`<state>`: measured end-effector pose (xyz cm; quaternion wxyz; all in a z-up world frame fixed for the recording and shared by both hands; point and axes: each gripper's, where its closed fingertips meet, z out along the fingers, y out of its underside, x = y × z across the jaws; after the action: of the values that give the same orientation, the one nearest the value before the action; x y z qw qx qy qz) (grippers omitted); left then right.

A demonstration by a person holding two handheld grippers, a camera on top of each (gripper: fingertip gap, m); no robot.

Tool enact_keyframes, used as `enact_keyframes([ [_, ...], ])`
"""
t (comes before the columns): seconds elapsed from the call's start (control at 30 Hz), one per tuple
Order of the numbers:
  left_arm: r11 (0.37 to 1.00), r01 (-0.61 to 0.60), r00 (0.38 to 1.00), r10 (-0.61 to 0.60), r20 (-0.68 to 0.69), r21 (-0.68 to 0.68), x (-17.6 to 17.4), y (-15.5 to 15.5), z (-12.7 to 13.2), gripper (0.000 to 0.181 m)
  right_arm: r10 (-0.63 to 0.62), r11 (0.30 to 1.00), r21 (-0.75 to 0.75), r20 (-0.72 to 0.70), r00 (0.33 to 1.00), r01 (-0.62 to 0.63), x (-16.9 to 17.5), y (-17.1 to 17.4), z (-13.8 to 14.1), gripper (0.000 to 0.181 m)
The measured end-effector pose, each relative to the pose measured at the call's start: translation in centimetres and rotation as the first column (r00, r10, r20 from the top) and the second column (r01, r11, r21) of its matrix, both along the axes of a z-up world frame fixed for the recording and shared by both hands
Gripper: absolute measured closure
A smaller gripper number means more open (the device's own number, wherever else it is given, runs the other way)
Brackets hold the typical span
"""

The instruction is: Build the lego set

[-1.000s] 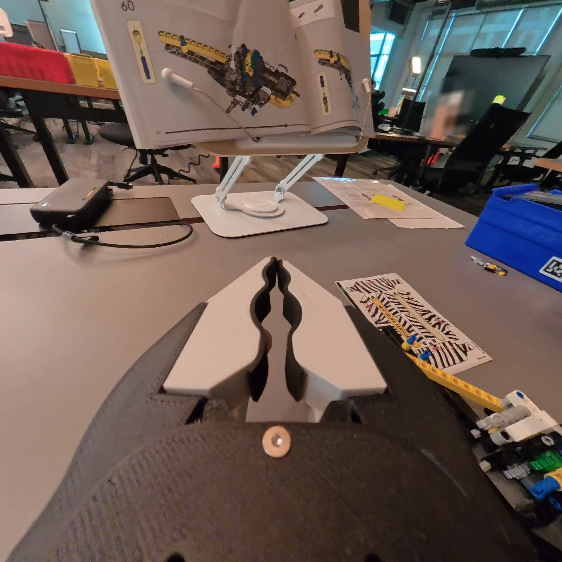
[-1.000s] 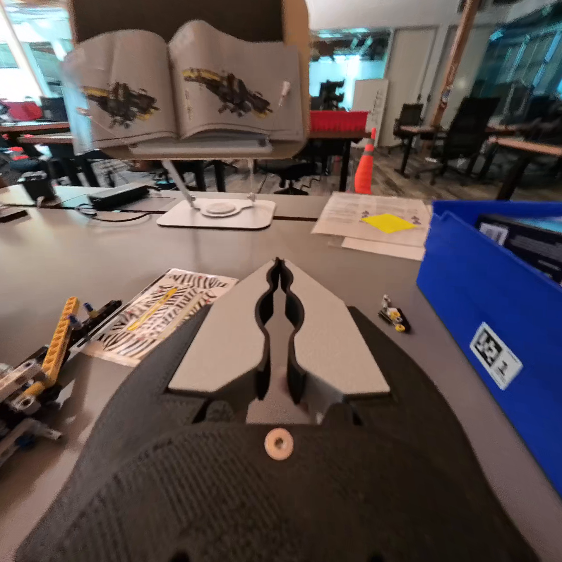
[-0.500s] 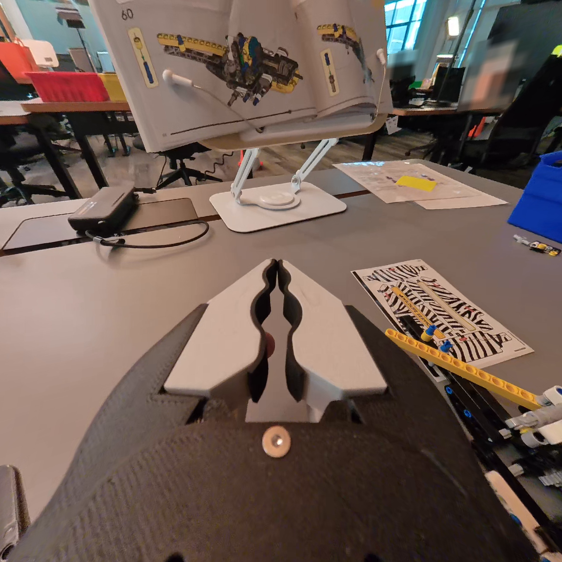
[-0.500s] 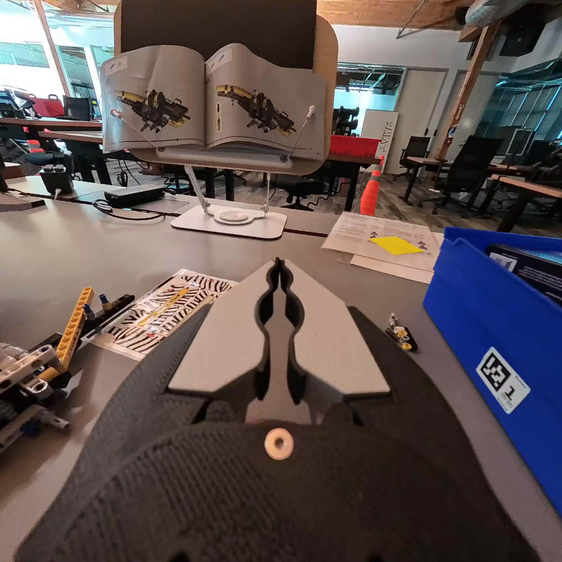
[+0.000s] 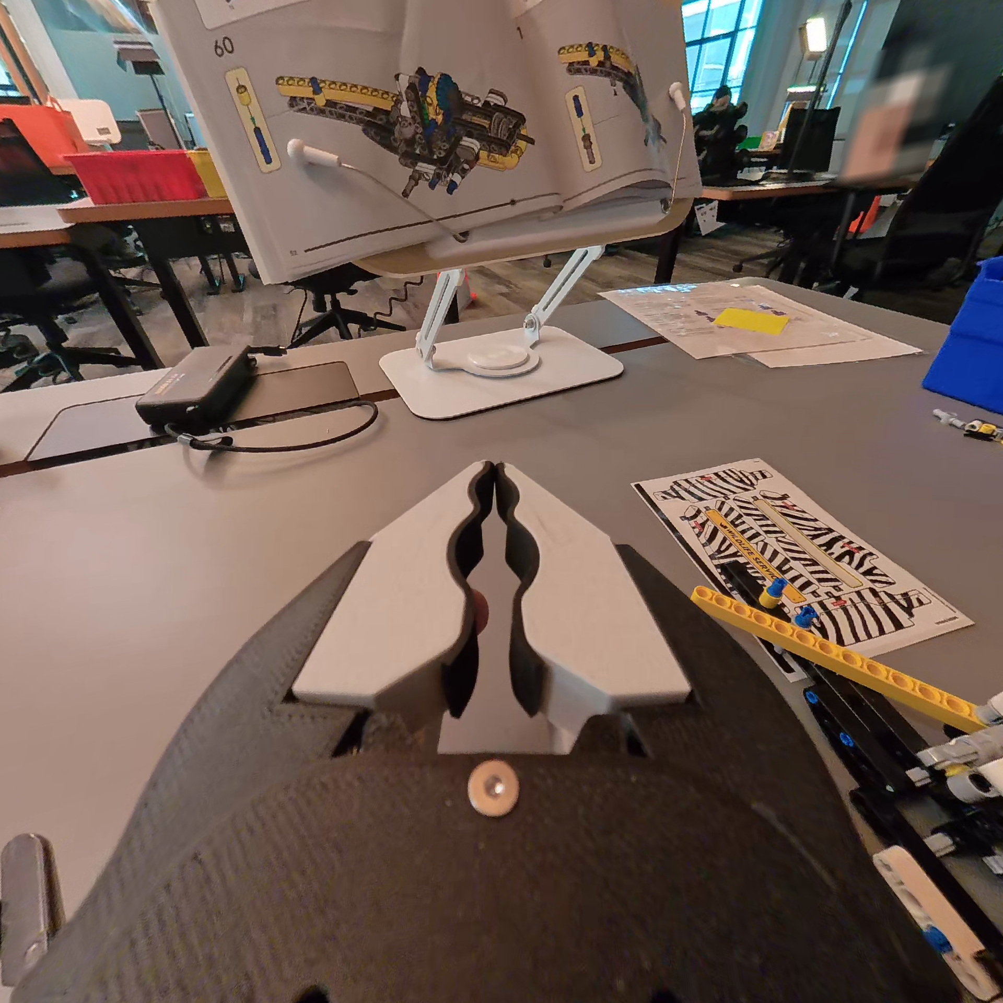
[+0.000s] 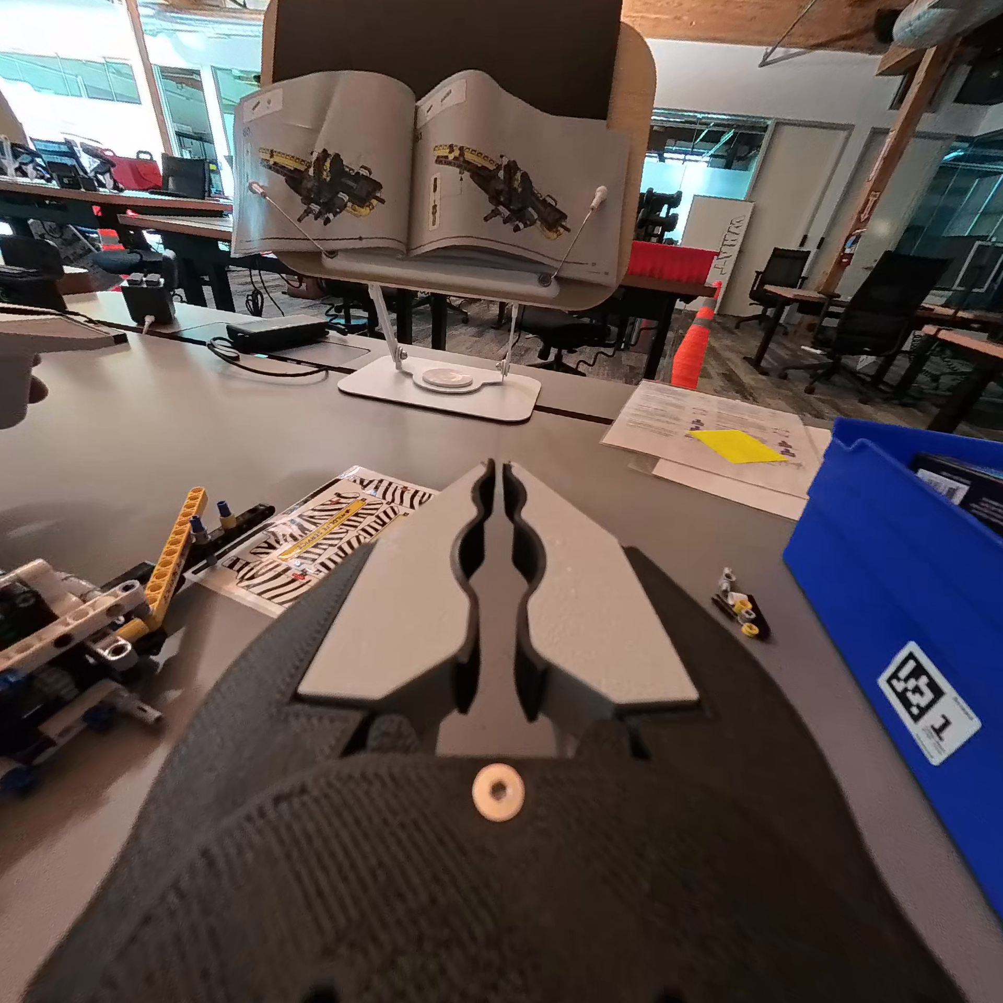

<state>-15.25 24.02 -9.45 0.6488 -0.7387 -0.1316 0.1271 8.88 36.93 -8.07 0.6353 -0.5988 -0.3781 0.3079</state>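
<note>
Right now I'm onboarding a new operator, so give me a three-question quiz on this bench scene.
1. True or false: the right tool holds a brick.
2. The yellow beam partly lies over which item? A) sticker sheet B) blue bin C) book stand
3. Fill in: the small loose part cluster lies between the right tool and the ____.

Key: 1 false, it is shut on nothing; 2 A; 3 blue bin.

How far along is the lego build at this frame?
Partly done: a chassis with a yellow beam is assembled. Nothing is in hand; the left gripper and right gripper are shut and empty. The small subassembly and sticker sheet remain unused.
</note>
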Motion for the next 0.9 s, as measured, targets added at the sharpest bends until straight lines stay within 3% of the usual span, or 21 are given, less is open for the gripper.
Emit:
enact_keyframes([
  [0.9, 1.0, 0.0, 1.0, 0.0, -0.001, 0.001, 0.07, -0.05, -0.01, 0.181, 0.034, 0.999, 0.024, -0.006, 0.999, -0.034, -0.19, -0.68, 0.14, 0.17],
])
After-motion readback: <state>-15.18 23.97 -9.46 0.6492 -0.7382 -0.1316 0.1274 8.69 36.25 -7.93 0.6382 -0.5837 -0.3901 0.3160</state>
